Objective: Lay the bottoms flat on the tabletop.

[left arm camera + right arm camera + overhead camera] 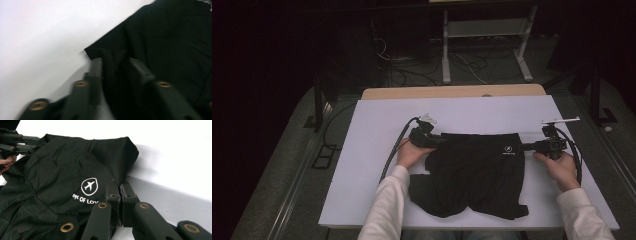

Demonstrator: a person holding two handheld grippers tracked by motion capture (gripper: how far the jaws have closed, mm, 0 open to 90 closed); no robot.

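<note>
I'm looking down on a white counter [362, 150] with a wooden strip along its far edge, in a dark room; cables [412, 70] tangle on the floor beyond, beside a white metal frame [484, 30]. A black garment [474, 175] with a small white plane logo [89, 186] lies spread at the counter's near middle. My left hand [412, 154] holds the left claw [439, 141] at the garment's far left corner, pinching a fold of cloth. My right hand [559, 167] holds the right claw [526, 147] at the far right corner, pressed together on the fabric's edge.
</note>
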